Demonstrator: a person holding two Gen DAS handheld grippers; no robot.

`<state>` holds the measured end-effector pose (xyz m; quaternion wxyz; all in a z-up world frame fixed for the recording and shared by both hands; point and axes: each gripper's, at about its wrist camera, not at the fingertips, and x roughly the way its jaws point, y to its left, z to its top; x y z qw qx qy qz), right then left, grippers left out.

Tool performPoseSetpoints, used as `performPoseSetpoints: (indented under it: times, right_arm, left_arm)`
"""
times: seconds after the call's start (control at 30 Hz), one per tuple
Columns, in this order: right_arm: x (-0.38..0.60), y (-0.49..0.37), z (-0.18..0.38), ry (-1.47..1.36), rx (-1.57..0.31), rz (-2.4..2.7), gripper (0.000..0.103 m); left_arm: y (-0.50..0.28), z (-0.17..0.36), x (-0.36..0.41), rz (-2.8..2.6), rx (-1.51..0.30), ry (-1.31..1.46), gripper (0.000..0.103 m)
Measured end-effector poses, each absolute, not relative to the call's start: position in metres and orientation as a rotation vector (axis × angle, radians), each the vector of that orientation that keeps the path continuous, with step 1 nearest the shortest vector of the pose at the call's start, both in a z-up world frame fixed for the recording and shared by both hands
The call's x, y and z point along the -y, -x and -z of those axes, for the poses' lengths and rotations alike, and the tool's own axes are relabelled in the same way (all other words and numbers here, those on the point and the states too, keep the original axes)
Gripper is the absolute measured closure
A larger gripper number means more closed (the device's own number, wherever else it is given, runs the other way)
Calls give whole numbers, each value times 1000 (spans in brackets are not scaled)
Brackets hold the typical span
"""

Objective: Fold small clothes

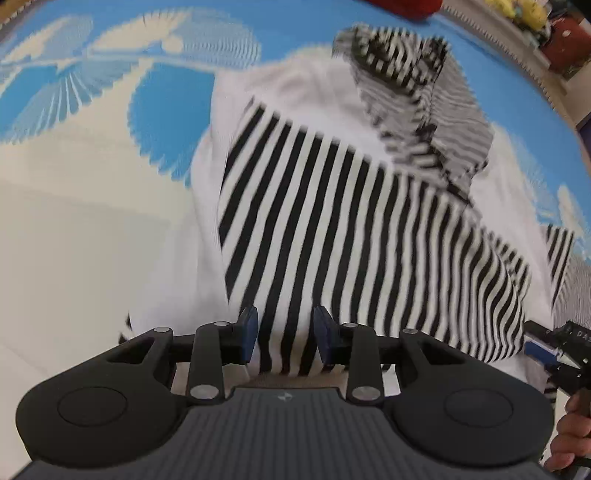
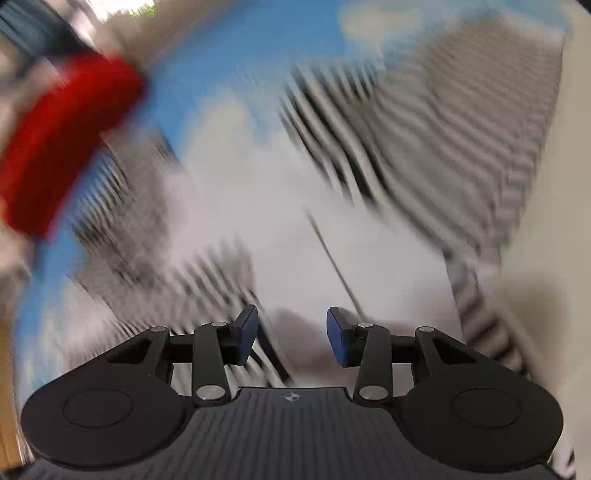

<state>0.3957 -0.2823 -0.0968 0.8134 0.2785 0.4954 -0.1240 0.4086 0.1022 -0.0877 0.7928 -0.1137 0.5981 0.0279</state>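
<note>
A small white garment with black-and-white striped panels point(image 1: 332, 206) lies on a blue and cream patterned mat point(image 1: 110, 155). Its striped sleeve or hood point(image 1: 417, 92) is bunched at the far end. My left gripper point(image 1: 285, 334) is open, with the striped hem lying between its blue pads, which do not pinch it. My right gripper point(image 2: 291, 334) is open over the white part of the garment point(image 2: 280, 229), and that view is heavily blurred. The right gripper also shows at the right edge of the left wrist view point(image 1: 554, 350), beside the garment's near right corner.
A red object point(image 2: 62, 140) lies at the mat's far edge, left in the right wrist view, and also shows in the left wrist view point(image 1: 406, 7). Yellow and red items point(image 1: 546, 29) sit beyond the mat's far right edge.
</note>
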Motion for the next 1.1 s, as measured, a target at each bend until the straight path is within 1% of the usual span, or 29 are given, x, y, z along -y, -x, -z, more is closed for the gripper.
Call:
performPoseSetpoints:
  times: [0.03,0.1,0.17,0.27,0.43,0.6,0.87,0.97,1.1]
  right_arm:
    - [284,-397,91,-580,-1045,283,65]
    - [285,-396,75,-530,-997,295,61]
    - [296,-396,58,-520,-923,296,61]
    - [320,-397,48,-527,-873,337,60]
    - [378,-394,51,-608,-838,481,60]
    - [430,-383,54,-648,-793,582,60]
    - [503,-375,67,-782,-752,685,60]
    - [522,-377,77,-821,-744,707,60]
    - [536,-384,80,-847,-685,694,60]
  left_arm:
    - [-409,92,-102,-63,-1307,241,66]
    - [-409,92,-99,-68,-1310,232,66]
    - [-409,84,-95,-61,-1269,226,66]
    - [-411,68,-82,-33,-1208,189,65]
    - [-412,61,-58,21,-1188,154,65]
    - [-410,68,-38,43,-1204,122,65]
    - [-414,77,-37,35,-1216,95,65]
    - [-416,77,-37,32,-1214,97,65]
    - [-416,76,-36,38,-1213,96,65]
